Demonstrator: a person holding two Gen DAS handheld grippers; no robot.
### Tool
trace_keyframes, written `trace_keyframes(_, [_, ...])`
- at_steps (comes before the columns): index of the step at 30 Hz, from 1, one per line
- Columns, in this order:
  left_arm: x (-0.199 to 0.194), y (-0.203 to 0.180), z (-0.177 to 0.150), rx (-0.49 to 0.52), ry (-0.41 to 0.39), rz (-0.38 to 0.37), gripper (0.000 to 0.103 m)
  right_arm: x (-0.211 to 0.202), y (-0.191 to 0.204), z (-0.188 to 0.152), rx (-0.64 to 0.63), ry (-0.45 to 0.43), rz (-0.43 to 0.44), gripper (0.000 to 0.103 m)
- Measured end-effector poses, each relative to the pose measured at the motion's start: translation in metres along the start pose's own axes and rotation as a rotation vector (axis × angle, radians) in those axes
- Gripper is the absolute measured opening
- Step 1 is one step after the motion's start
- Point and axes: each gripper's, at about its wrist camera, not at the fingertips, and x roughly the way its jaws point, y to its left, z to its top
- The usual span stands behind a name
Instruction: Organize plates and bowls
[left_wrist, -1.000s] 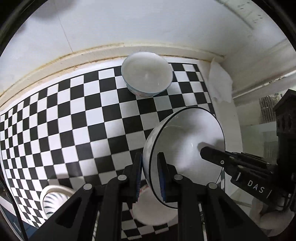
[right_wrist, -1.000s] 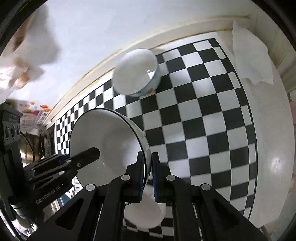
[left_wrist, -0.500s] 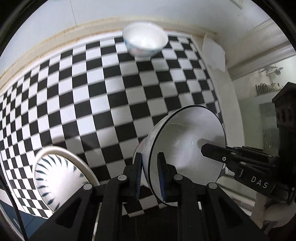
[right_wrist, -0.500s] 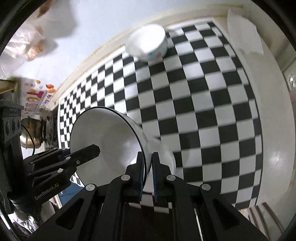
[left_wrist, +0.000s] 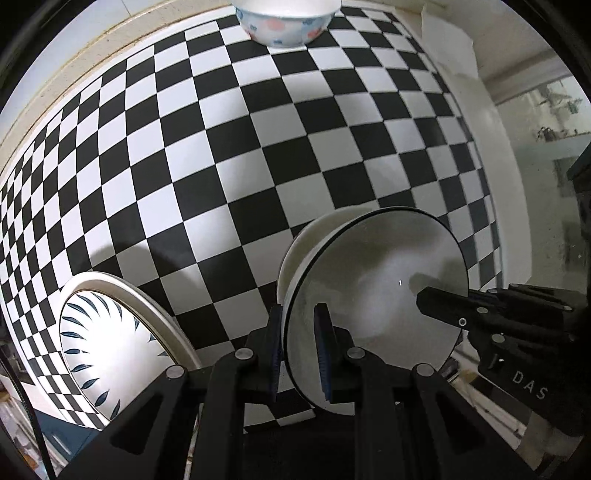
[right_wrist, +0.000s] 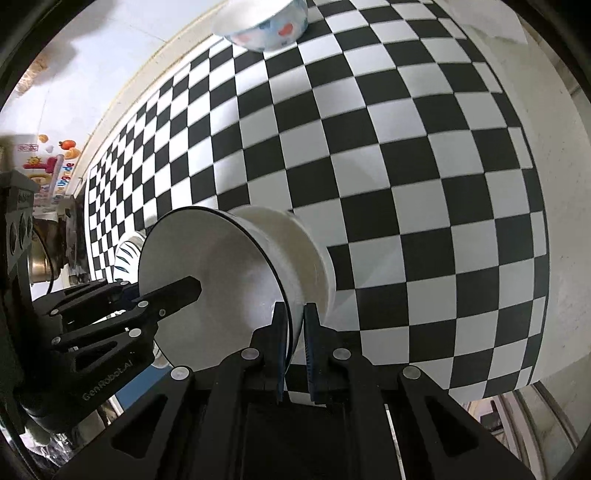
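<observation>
A white bowl with a thin black rim (left_wrist: 373, 291) (right_wrist: 221, 280) hangs low over the checkered table, held from both sides. My left gripper (left_wrist: 298, 350) is shut on its rim at one side, and my right gripper (right_wrist: 294, 349) is shut on the opposite rim. The bowl sits just above or into a second plain white bowl (left_wrist: 314, 236) (right_wrist: 303, 254); contact cannot be told. A plate with blue leaf marks (left_wrist: 110, 347) lies at the table's near left edge. A flowered bowl (left_wrist: 284, 22) (right_wrist: 266, 26) stands at the far side by the wall.
The black-and-white checkered cloth (left_wrist: 221, 147) covers the table up to a wall. A white paper sheet (left_wrist: 448, 48) lies at the far right corner. A glass pane (left_wrist: 546, 177) is to the right. Colourful packaging (right_wrist: 48, 166) stands left of the table.
Both grippers carried the black-rimmed bowl down and toward the table's near edge, over the plain white bowl. The flowered bowl slid to the top of both views; the leaf plate came into fuller view.
</observation>
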Motion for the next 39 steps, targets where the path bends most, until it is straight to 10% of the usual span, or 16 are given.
trace_keyframes(26, [-0.019,0.02,0.006,-0.008,0.013,0.008,0.015,-0.005,-0.001,0.026,-0.004,0.067,-0.058,0.013])
trace_keyframes(29, [-0.045,0.033,0.033,-0.039,-0.039,-0.016,0.019,-0.027,-0.004,0.042,0.013,0.028,-0.017,0.014])
trace_keyframes(33, [-0.065,0.055,0.098,-0.108,-0.127,-0.064,0.026,-0.054,-0.008,0.094,0.034,-0.06,0.022,0.056])
trace_keyframes(39, [-0.051,0.087,0.198,-0.23,-0.139,-0.162,0.027,-0.055,-0.019,0.195,0.099,-0.156,0.101,0.057])
